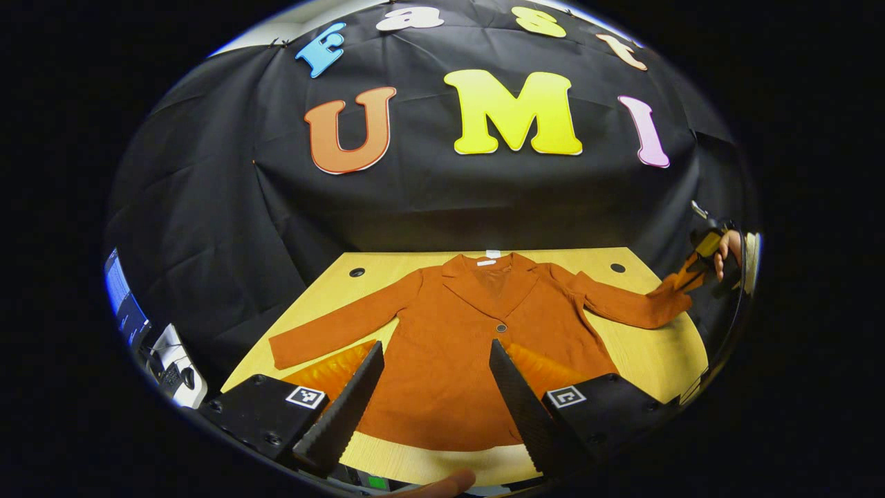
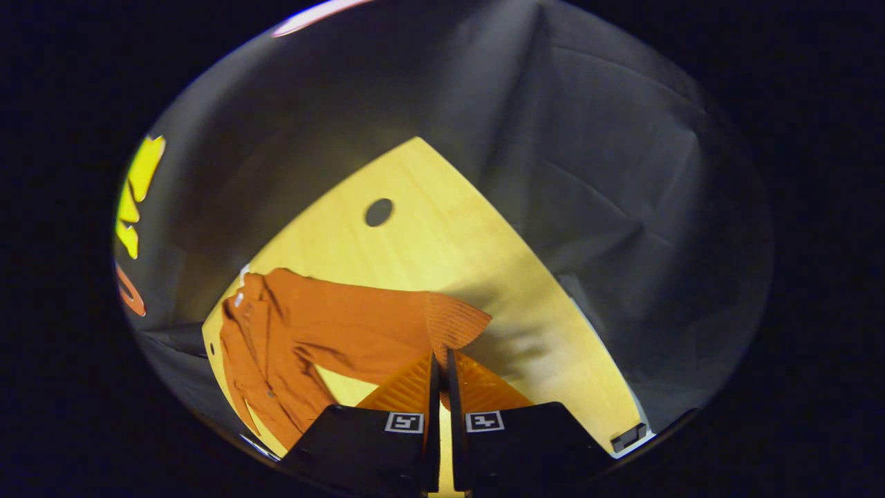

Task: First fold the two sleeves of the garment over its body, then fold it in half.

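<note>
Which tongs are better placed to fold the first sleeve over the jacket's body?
Right. The right tongs are already shut on the sleeve cuff, lifted off the table. The left tongs hang open above the jacket, holding nothing.

Jacket: matt woven cloth, ribbed cuff. Table: smooth light wood-grain top, slight sheen. Booth wall: matt creased cloth. Gripper fingers: serrated, matt.

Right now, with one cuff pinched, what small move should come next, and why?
Probably carry the cuff across onto the jacket's body. The right gripper is shut on that cuff with the sleeve lifted off the table, while the left gripper hovers open over the hem and the other sleeve lies flat.
</note>
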`<state>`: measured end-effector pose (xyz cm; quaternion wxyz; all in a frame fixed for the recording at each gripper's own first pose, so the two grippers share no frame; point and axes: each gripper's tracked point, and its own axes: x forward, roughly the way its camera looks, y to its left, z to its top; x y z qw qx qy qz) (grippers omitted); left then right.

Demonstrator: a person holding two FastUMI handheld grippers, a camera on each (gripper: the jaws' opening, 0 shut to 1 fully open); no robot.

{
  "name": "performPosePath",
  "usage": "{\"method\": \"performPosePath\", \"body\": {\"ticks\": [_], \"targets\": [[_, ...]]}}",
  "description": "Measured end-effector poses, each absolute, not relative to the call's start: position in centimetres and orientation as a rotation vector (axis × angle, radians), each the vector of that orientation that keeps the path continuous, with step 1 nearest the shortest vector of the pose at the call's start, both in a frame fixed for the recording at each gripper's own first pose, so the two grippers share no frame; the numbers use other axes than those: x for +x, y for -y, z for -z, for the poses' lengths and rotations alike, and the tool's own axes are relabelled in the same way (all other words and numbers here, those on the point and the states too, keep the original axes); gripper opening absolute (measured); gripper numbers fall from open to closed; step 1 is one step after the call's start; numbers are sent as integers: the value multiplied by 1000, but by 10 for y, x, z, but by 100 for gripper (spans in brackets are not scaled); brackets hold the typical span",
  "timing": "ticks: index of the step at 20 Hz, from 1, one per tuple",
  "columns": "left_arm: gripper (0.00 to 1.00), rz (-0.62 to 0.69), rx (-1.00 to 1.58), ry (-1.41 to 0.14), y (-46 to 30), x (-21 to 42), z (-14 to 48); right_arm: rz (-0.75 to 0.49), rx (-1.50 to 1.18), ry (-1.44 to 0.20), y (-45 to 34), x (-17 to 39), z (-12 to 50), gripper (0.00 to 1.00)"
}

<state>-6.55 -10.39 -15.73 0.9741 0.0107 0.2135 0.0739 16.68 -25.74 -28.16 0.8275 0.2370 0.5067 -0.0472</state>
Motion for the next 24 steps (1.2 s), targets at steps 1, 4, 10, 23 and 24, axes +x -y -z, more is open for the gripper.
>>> {"method": "performPosePath", "body": {"ticks": [1,4,10,23,24], "targets": [[100,-133,13,-438,98,-66,162,66,501,-1051,234,173,264,7],[100,-98,14,-458,74,-65,171,-48,477,-991,149,187,222,5],[100,-76,-19,-467,21,-72,182,-276,433,-925,-41,195,163,5],[100,-207,-169,-574,-71,-117,240,-359,233,-1067,-305,212,260,8],[100,-223,-174,-581,-75,-120,243,-335,225,-1089,-310,212,275,7]]}}
